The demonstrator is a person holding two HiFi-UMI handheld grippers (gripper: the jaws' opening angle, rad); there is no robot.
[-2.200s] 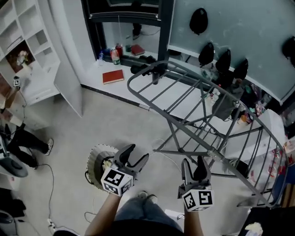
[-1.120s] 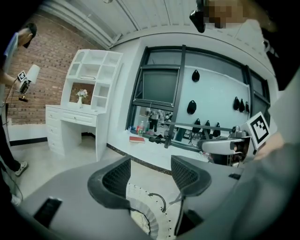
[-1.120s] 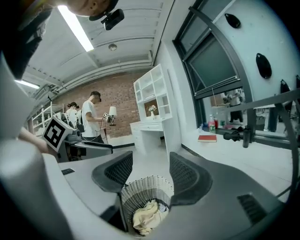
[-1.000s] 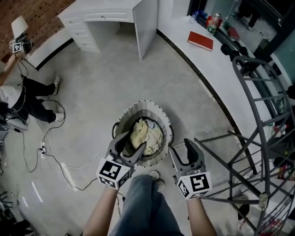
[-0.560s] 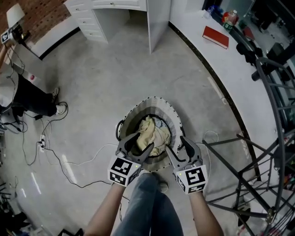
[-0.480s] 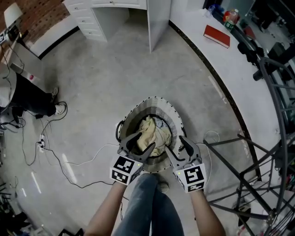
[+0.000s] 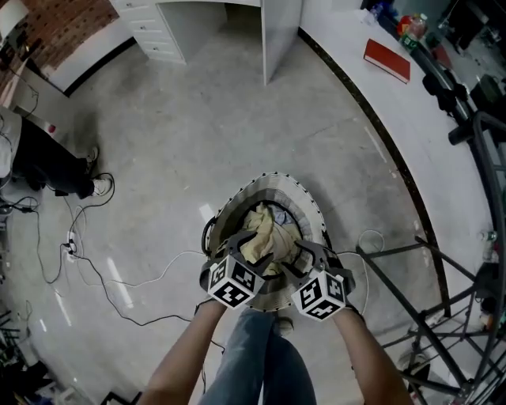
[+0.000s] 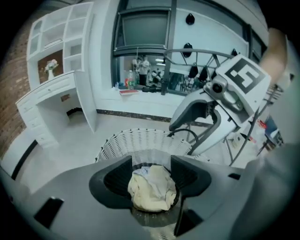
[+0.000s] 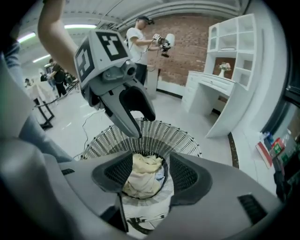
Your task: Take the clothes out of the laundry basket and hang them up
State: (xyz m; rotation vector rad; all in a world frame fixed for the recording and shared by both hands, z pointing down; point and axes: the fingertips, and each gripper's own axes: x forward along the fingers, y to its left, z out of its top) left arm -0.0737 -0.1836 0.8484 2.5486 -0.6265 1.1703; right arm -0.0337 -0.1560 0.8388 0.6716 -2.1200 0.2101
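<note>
Grey polished concrete floor (image 7: 174, 134) spreads across the room, with loose cables (image 7: 87, 265) trailing at the left. A white desk unit (image 7: 237, 24) and a brick wall (image 7: 59, 24) stand at the far side, and a red book (image 7: 387, 61) lies on the white ledge (image 7: 427, 134) at far right. The woven laundry basket (image 7: 237, 194) stands on the floor near the person, cream clothes (image 7: 265, 233) bundled inside. The left gripper (image 7: 249, 247) and right gripper (image 7: 314, 257) hover side by side over its near rim, each with jaws spread and holding nothing. A grey metal drying rack (image 7: 393, 247) stands at near right.
</note>
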